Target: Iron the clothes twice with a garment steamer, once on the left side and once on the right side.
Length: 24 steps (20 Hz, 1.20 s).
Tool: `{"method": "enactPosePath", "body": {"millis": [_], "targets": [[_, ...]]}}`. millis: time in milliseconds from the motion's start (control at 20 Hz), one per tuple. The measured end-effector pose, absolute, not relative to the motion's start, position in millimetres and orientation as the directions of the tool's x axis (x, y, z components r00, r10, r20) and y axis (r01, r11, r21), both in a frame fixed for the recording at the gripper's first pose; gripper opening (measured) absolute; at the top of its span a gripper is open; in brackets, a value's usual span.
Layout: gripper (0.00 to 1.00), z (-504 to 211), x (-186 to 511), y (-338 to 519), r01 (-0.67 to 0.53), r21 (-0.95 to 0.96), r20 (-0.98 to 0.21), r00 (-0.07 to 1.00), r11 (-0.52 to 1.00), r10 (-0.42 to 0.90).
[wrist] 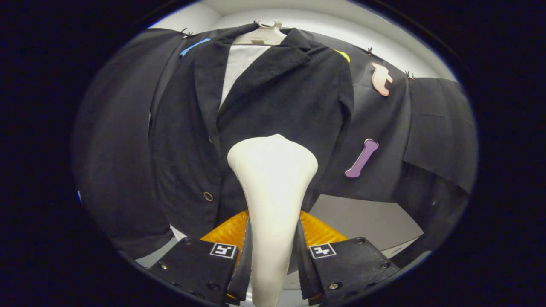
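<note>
A black jacket (273, 98) hangs on a pale hanger (260, 36) over a white lining, straight ahead of me. Its front has a round button (208, 196) low on the left panel. My gripper (273, 256) is shut on the white garment steamer (273, 179), both fingers pressing on its narrow handle. The steamer's wide head rises beyond the fingers and faces the jacket's lower middle, right of the button line. I cannot tell whether the head touches the cloth. An orange part (232, 230) of the steamer shows behind the handle.
Black cloth (426, 128) forms the booth's wall behind and beside the jacket. A grey surface (362, 217) lies below the jacket on the right. White wall (384, 34) shows above the cloth.
</note>
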State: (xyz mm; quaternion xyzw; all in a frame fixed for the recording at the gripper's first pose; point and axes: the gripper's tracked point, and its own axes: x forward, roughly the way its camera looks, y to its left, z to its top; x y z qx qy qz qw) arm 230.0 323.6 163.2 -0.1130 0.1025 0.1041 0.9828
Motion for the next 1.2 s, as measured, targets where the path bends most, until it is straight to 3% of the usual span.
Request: {"method": "enactPosePath", "body": {"millis": [1200], "targets": [[0.49,-22,252,307,-0.255,-0.248,-0.479,0.871,0.935,0.110]]}}
